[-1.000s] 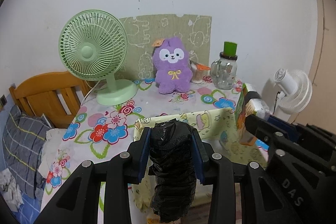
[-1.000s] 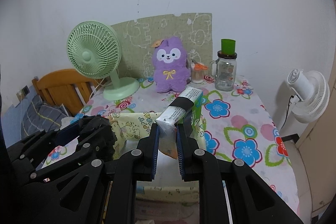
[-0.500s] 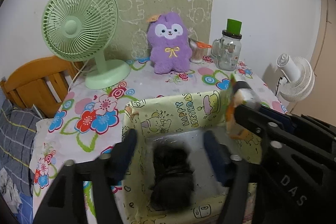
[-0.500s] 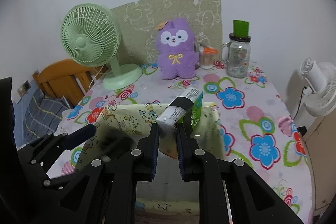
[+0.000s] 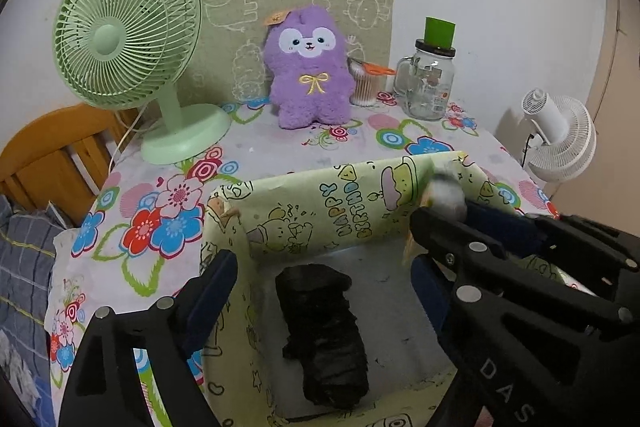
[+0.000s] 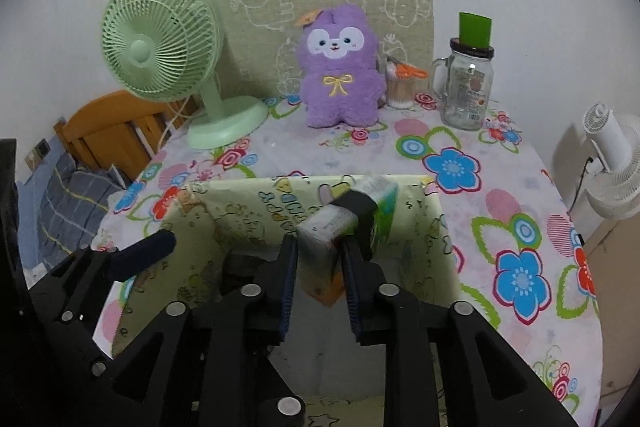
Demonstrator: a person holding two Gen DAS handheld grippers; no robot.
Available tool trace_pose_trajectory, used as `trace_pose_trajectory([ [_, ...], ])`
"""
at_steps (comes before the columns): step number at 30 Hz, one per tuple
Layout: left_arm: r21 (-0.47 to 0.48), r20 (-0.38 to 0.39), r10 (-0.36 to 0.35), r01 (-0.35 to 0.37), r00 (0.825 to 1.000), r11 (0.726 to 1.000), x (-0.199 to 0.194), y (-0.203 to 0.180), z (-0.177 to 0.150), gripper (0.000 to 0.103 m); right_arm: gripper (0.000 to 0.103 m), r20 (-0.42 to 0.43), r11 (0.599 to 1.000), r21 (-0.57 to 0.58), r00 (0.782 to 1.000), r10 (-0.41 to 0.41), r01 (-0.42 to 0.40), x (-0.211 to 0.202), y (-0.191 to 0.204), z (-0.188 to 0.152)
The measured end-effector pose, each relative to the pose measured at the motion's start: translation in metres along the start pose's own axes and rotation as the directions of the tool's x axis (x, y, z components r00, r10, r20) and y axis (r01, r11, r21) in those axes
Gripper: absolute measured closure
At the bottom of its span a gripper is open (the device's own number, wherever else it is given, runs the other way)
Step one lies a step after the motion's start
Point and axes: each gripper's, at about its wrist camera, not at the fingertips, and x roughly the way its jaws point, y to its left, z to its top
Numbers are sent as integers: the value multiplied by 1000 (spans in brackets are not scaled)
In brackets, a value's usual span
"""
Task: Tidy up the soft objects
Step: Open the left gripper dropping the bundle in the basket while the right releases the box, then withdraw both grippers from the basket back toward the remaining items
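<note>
A yellow cartoon-print box stands at the table's near edge; it also shows in the right wrist view. A black wrapped bundle lies on its floor. My left gripper is open above that bundle, jaws wide apart. My right gripper is shut on a tissue pack with white, green and orange wrapping, held over the box's right half. A purple plush toy sits upright at the back of the table.
A green desk fan stands back left, a glass jar with green lid and a cup of cotton swabs back right. A white fan stands off the table's right edge. A wooden chair is at left.
My left gripper has opened and let the black bundle drop into the box. My right gripper has moved forward and down with the tissue pack, over the box.
</note>
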Motion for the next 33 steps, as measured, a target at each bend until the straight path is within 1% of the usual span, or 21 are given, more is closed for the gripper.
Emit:
trace_pose_trajectory([
  [1,2,2,-2,2,1000,1000,0,0,0,13,59,7,1000,-1,1000,-12,12,0,0,0],
  [2,1,3,-4,4,1000,1000,0,1,1,13,52,12,1000,2,1000,-14,14,-1,-1,-1],
  [3,-2,5,-8,8,1000,1000,0,2,1,13,39,18,1000,10,1000,-13,13,-2,-2,-1],
  [4,-6,5,-18,18,1000,1000,0,2,1,13,33,24,1000,16,1000,-11,10,-2,-3,-1],
  [11,2,16,-5,5,1000,1000,-9,1,2,13,30,28,1000,30,1000,-3,3,-10,-4,-2],
  [14,7,32,-4,4,999,1000,-20,-1,2,13,30,34,999,40,999,0,-1,-18,-5,-3],
  [18,8,48,-11,10,999,1000,-35,-6,0,13,29,49,999,48,999,-15,12,-34,-5,-6],
  [22,5,71,-3,3,997,1000,-54,-10,-3,7,29,72,998,61,997,-24,19,-53,-6,-9],
  [23,7,78,0,-1,997,1000,-59,-11,-4,7,28,81,998,64,996,-28,22,-59,-5,-11],
  [24,7,85,2,-2,996,1000,-64,-12,-5,6,25,90,997,67,995,-33,27,-65,-5,-12],
  [25,5,94,5,-6,996,1000,-70,-13,-6,2,22,98,997,70,995,-36,29,-69,-5,-13],
  [26,4,104,11,-11,994,1000,-75,-14,-7,1,21,107,997,72,994,-36,28,-74,-6,-14],
  [29,5,124,18,-19,992,1000,-89,-17,-10,0,18,127,997,79,991,-34,24,-89,-6,-17],
  [33,6,143,8,-9,990,1000,-106,-20,-16,0,15,150,997,74,988,-46,35,-109,-4,-22],
])
